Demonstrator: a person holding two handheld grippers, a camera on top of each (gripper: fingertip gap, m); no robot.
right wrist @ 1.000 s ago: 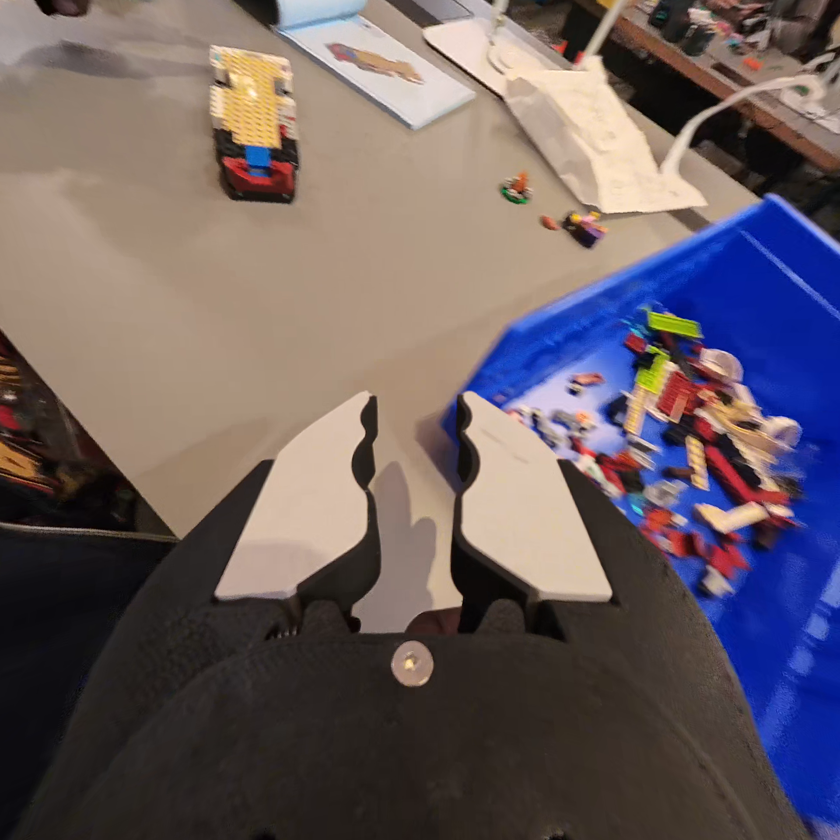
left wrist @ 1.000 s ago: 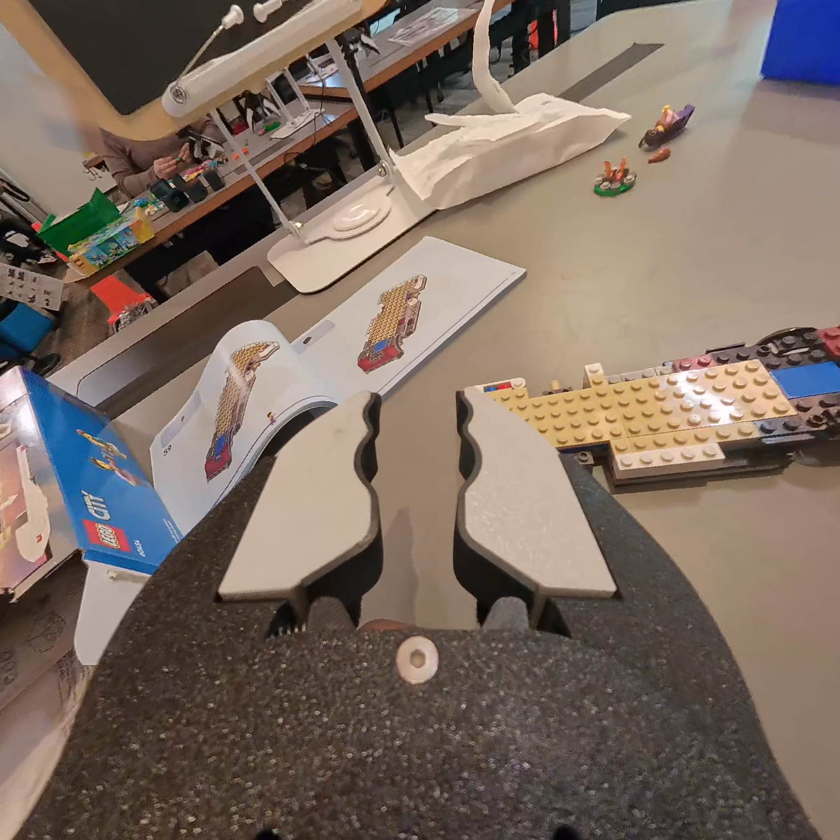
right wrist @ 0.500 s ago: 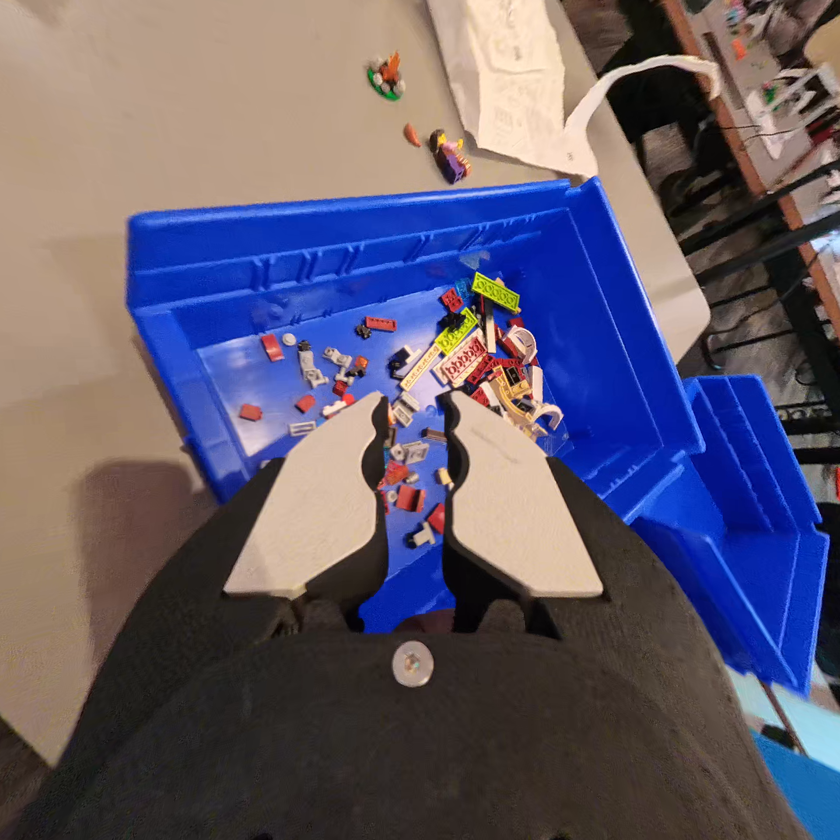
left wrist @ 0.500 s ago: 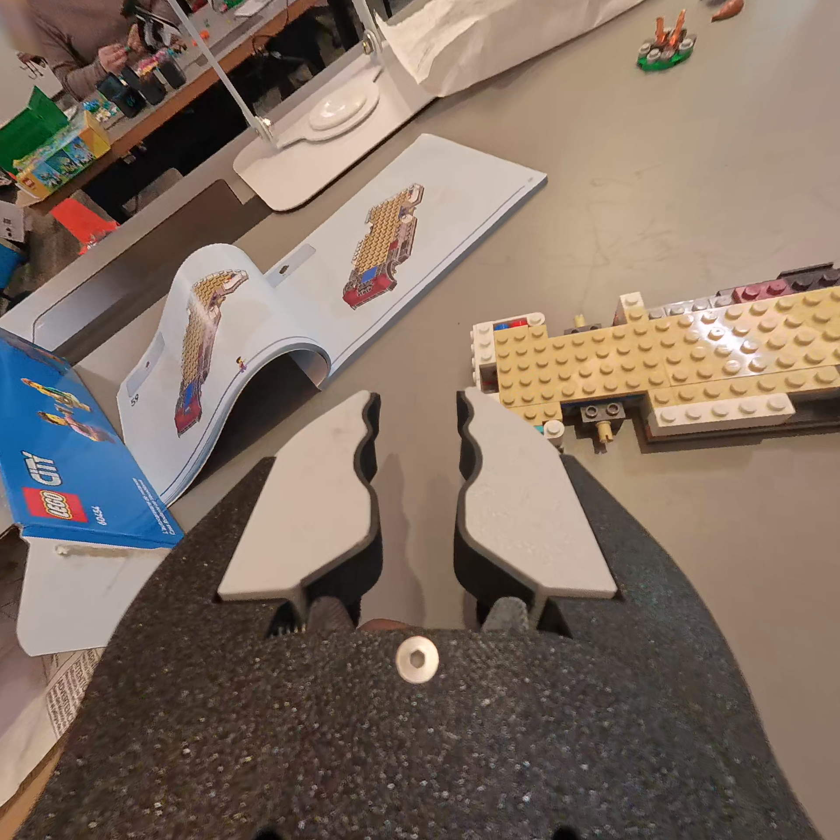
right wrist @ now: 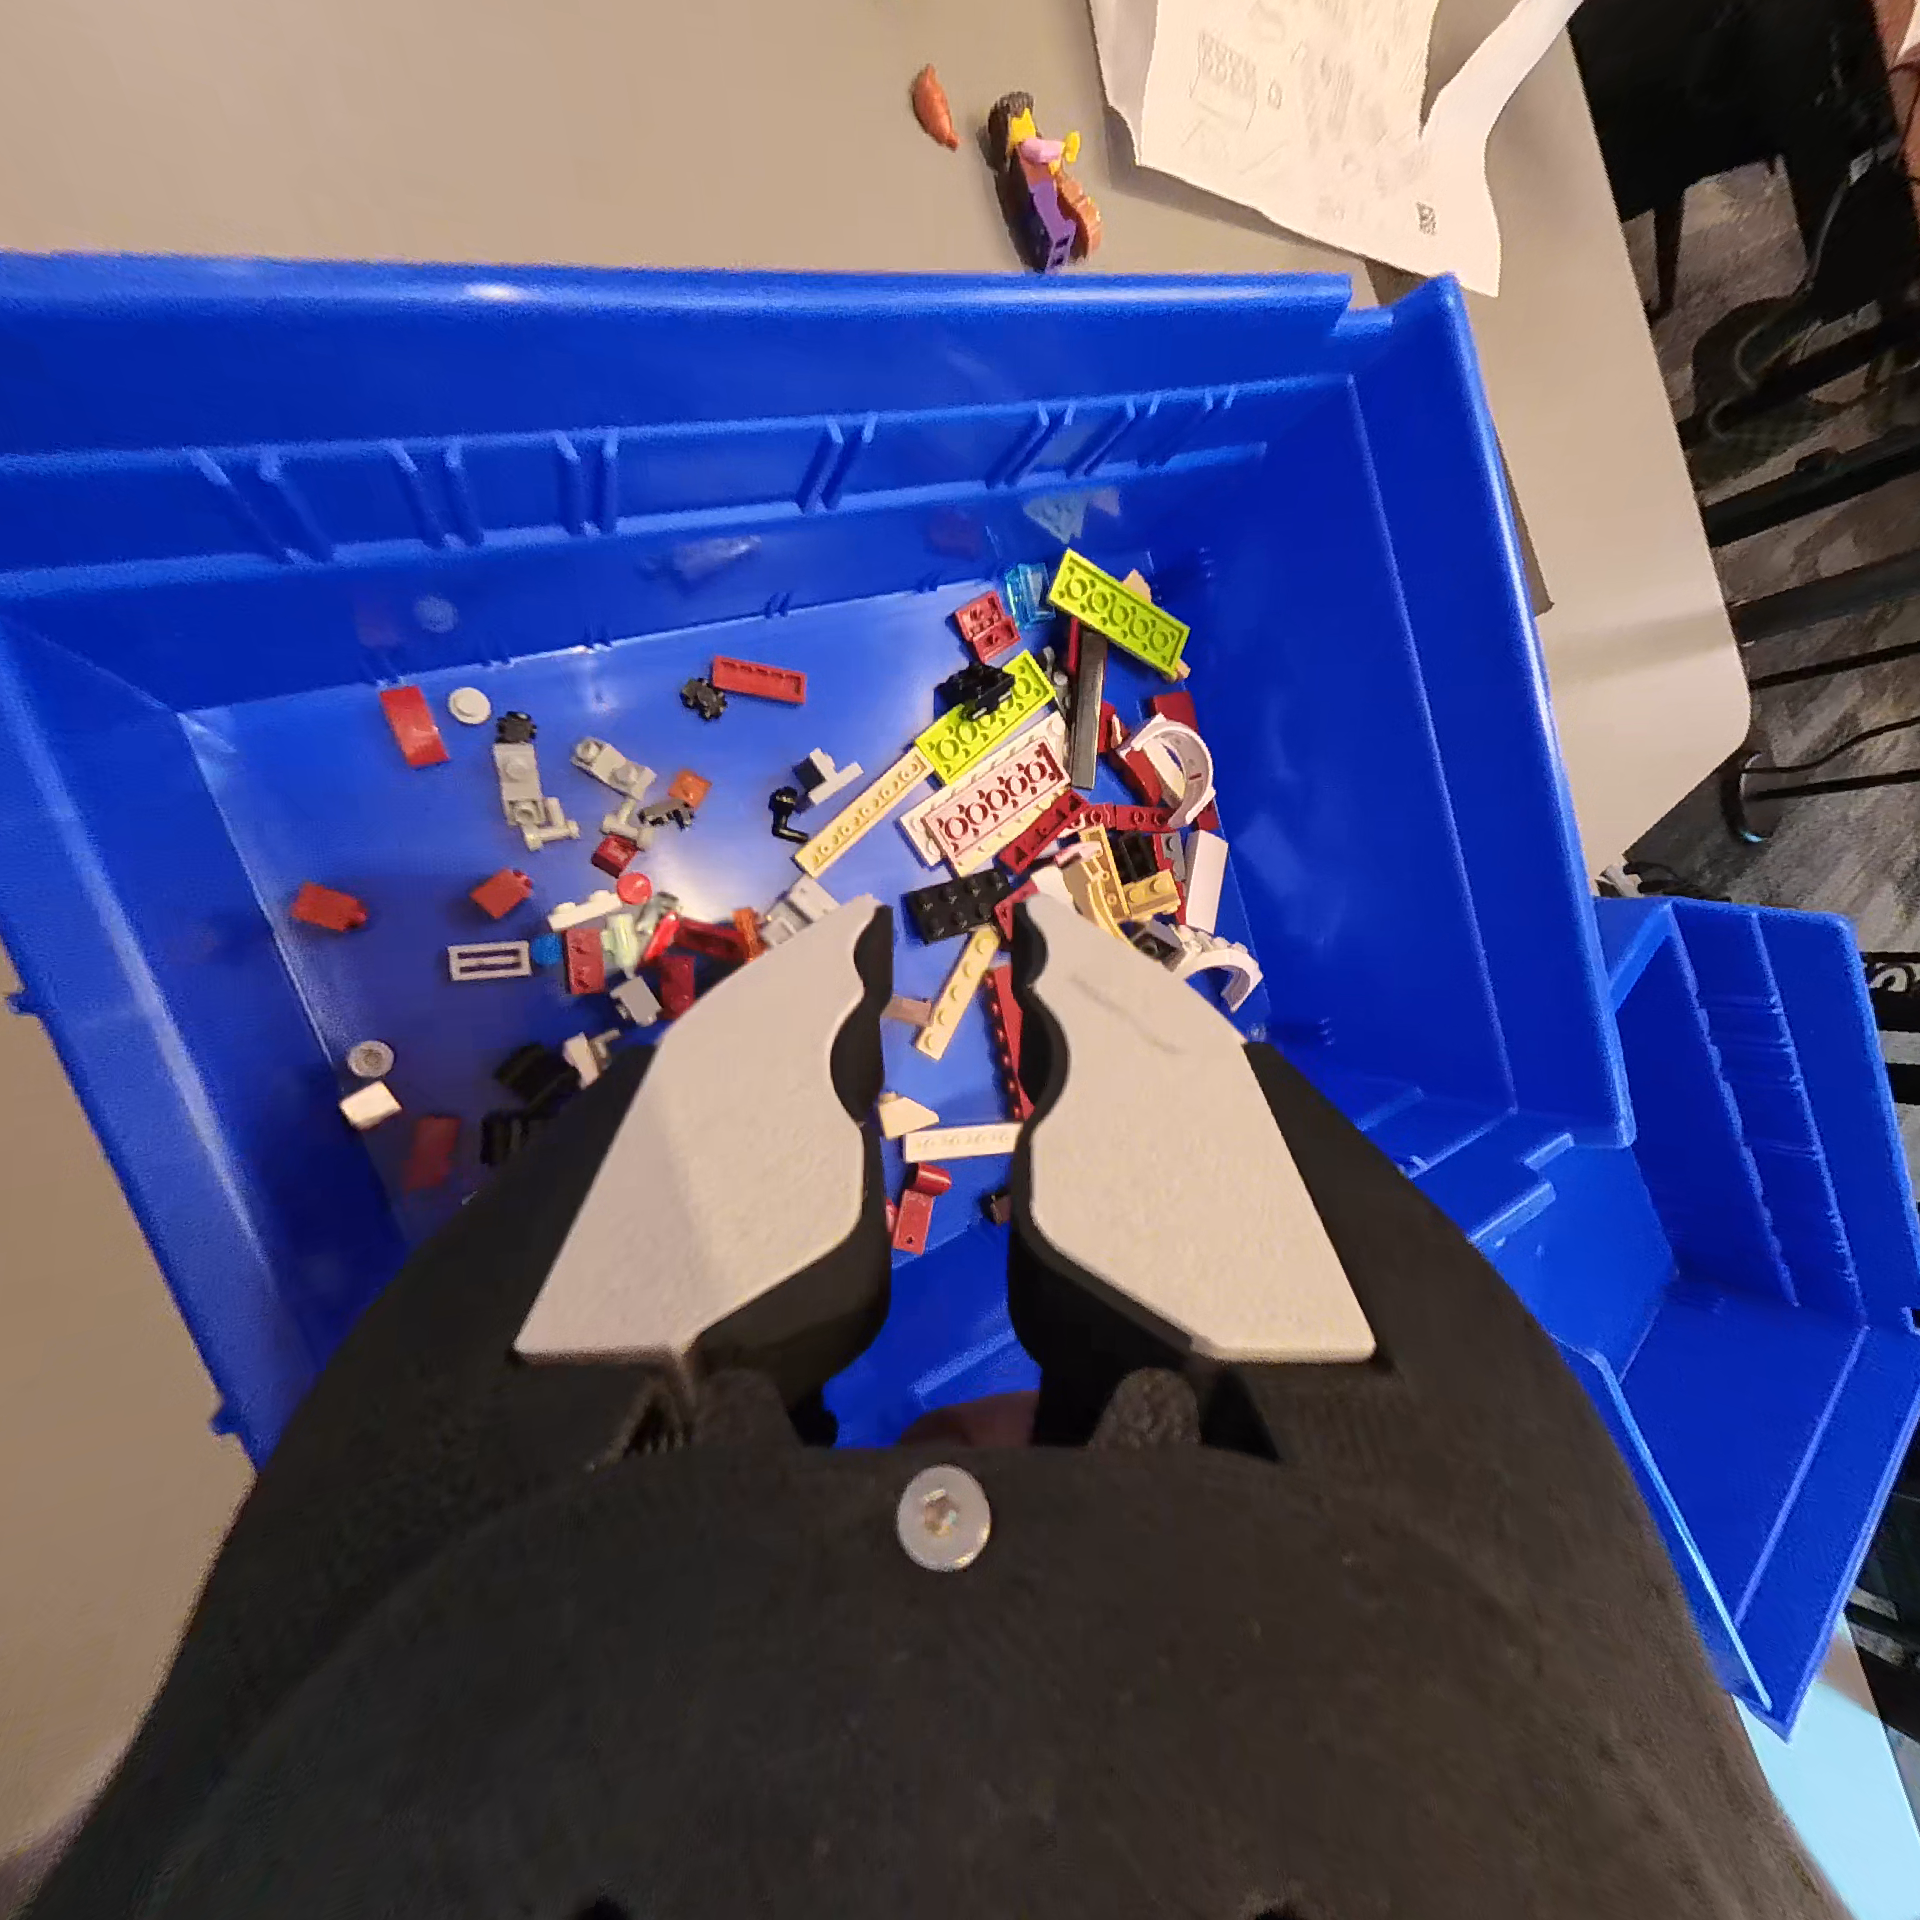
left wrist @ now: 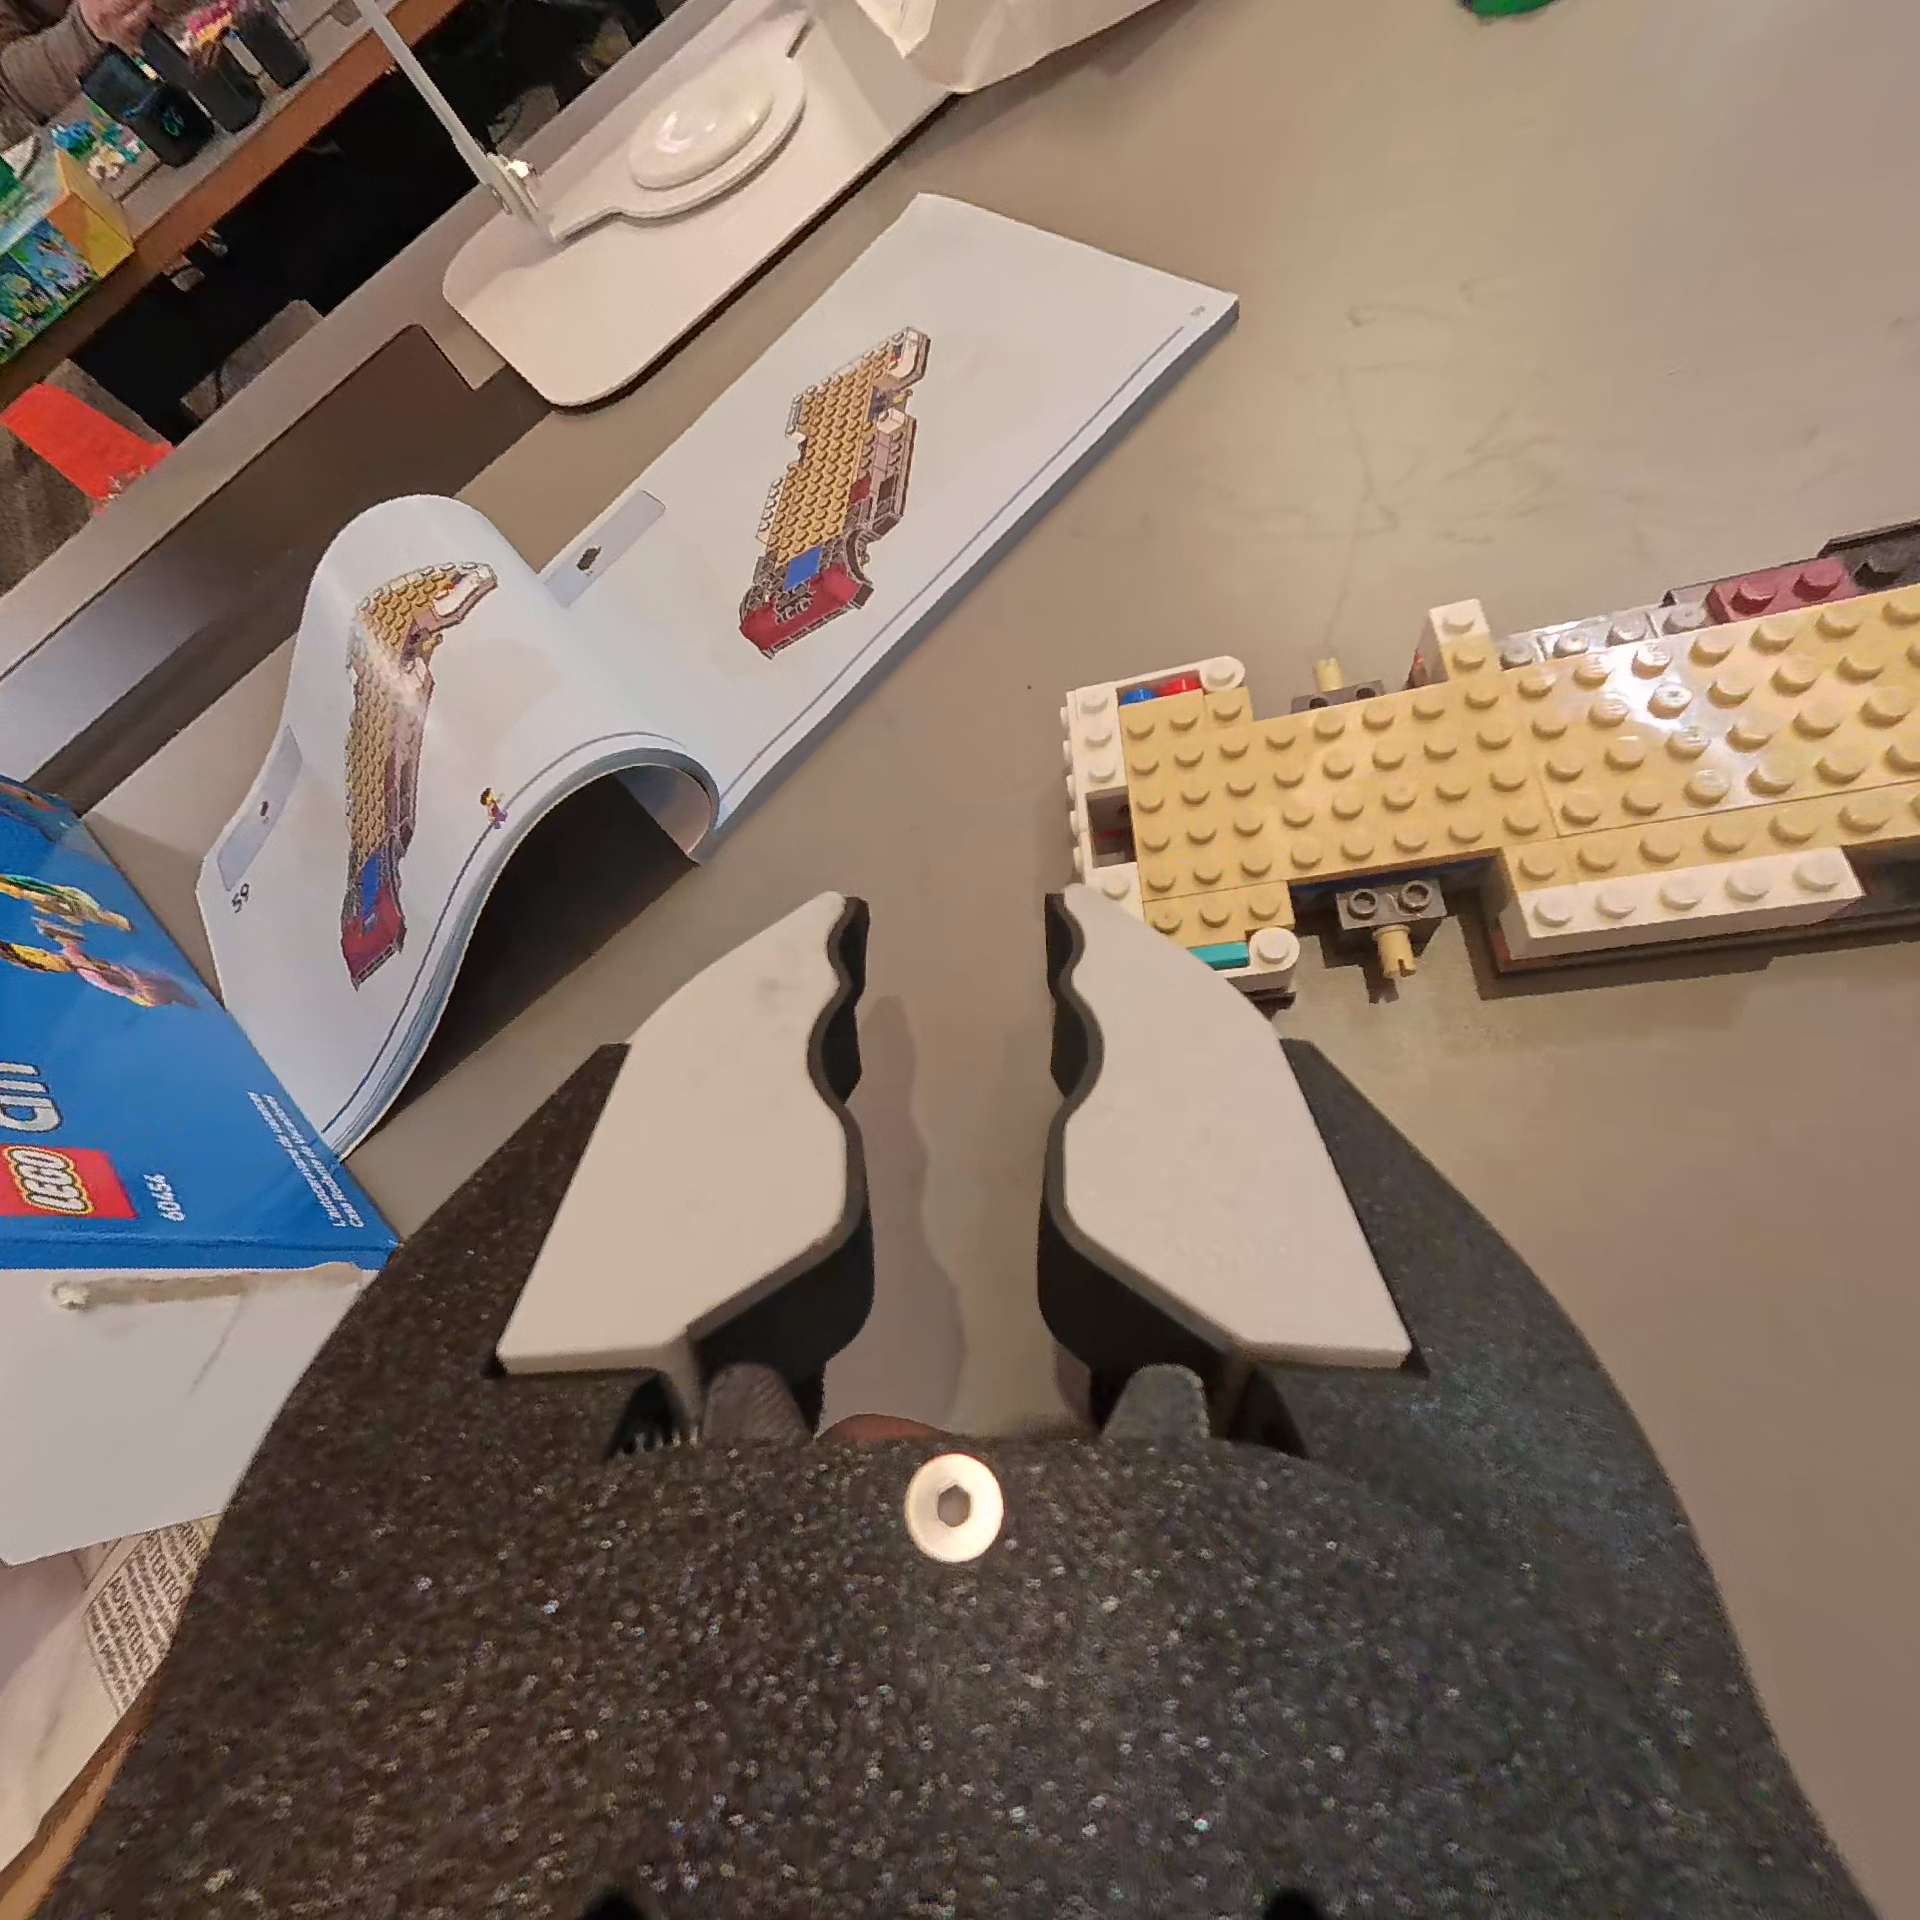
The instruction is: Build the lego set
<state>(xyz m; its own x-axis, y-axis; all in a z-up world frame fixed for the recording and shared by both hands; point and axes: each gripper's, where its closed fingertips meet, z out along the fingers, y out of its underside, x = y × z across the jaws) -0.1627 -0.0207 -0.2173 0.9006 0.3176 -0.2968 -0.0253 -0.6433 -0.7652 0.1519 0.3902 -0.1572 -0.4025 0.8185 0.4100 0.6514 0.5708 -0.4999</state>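
My left gripper [left wrist: 951, 914] is open and empty above the grey table [left wrist: 1455, 312], just left of the near end of a long tan studded brick model [left wrist: 1455, 790]. Its right fingertip [left wrist: 1101, 935] overlaps the model's white corner in the picture; I cannot tell if it touches. My right gripper [right wrist: 951, 925] is open and empty, its jaws narrowed, above a blue bin [right wrist: 1434, 727] that holds several loose bricks. A tan strip plate [right wrist: 956, 997] and a black plate [right wrist: 961, 904] lie on the bin floor under the fingertips.
An open instruction booklet [left wrist: 644, 665] and a blue toy box [left wrist: 135, 1122] lie left of the left gripper; a white lamp base [left wrist: 665, 177] stands behind them. A minifigure [right wrist: 1039, 177], a small orange piece [right wrist: 935, 104] and white paper [right wrist: 1299, 114] lie beyond the bin. A second blue bin [right wrist: 1766, 1299] stands at the right. The left gripper's tips are roughly 50 cm from the right gripper's. The black plate [right wrist: 961, 904] sits 9 cm or so from the ends of my right fingers.
My left gripper has moved closer to the tan model's near end. My right gripper has swung from the table edge to over the blue bin, lowered toward the bricks, and its jaws have narrowed.
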